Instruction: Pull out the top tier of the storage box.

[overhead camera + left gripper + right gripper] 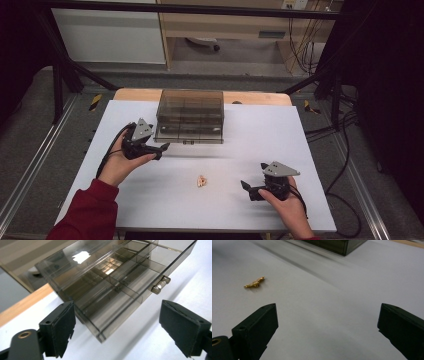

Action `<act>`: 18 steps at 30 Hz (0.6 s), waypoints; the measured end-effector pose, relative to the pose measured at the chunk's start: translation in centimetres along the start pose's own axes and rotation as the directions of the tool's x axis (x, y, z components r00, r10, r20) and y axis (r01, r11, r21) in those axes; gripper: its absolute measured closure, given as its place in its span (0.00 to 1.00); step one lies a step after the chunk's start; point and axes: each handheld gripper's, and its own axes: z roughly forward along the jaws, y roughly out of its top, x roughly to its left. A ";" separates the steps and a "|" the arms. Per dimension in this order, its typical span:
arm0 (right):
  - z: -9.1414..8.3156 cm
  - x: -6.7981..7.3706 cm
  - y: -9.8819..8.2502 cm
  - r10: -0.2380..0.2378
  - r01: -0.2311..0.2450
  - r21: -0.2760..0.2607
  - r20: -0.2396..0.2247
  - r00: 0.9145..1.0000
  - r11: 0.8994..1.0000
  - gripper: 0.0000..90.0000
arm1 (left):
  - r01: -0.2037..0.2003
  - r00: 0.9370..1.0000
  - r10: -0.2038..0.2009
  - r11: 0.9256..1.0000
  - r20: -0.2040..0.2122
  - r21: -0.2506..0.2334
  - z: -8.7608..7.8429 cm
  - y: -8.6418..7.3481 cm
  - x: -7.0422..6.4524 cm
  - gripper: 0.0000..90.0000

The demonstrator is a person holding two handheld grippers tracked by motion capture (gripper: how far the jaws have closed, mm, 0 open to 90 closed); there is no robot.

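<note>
The white table [150, 210] carries everything, and the smoky drawer box [190, 116] stands toward its far edge, its front turned to the person so a gripper can get at the drawer pull. The left gripper [159, 150] hangs just in front of the box's near left corner, jaws spread wide with nothing between them; the corner sits just past the fingertips, not touched. That pose looks like a hand between contacts with the box, though which way it is heading cannot be told. The right gripper [246, 187] waits well apart from the box, also released and empty, aimed toward the small gold trinket [201, 181], which lies on bare table ahead of its fingers and off to their left, near but not within reach of the pads. It seems held ready to pick that piece up.

The left gripper view adds the box's inner dividers and the clear cylindrical handle [161, 285], lying beyond the right pad. The right gripper view shows the trinket as an elongated gold piece [254, 282], a shape the high view blurs.
</note>
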 end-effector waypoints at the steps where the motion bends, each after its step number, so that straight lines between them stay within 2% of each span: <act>1: -0.1 0.0 0.1 0.003 -0.003 -0.005 0.004 1.000 1.000 0.04 | 0.007 1.000 -0.007 1.000 -0.004 -0.001 -0.2 -0.2 -0.1 0.14; 4: -0.2 0.0 0.2 0.007 -0.007 -0.012 0.005 1.000 1.000 0.06 | 0.045 0.999 -0.046 0.999 -0.023 -0.023 -1.0 -0.7 -0.4 0.13; 7: -0.2 0.0 0.2 0.010 -0.010 -0.007 0.004 1.000 1.000 0.06 | 0.051 0.998 -0.052 0.998 -0.034 -0.030 -1.7 -0.9 -0.8 0.11; 11: -0.2 0.1 0.3 0.020 -0.020 -0.006 0.013 1.000 1.000 0.05 | 0.109 0.993 -0.111 0.993 -0.029 -0.051 -2.5 -1.2 -1.9 0.10; 14: -0.3 0.1 0.4 0.056 -0.055 -0.013 0.015 0.998 0.998 0.05 | 0.115 0.993 -0.116 0.990 -0.006 -0.077 -2.8 -1.3 -3.2 0.09; 18: -0.4 0.0 0.6 0.075 -0.075 -0.015 0.007 0.997 0.997 0.05 | 0.113 0.994 -0.112 0.990 0.015 -0.087 -2.9 -1.2 -4.2 0.08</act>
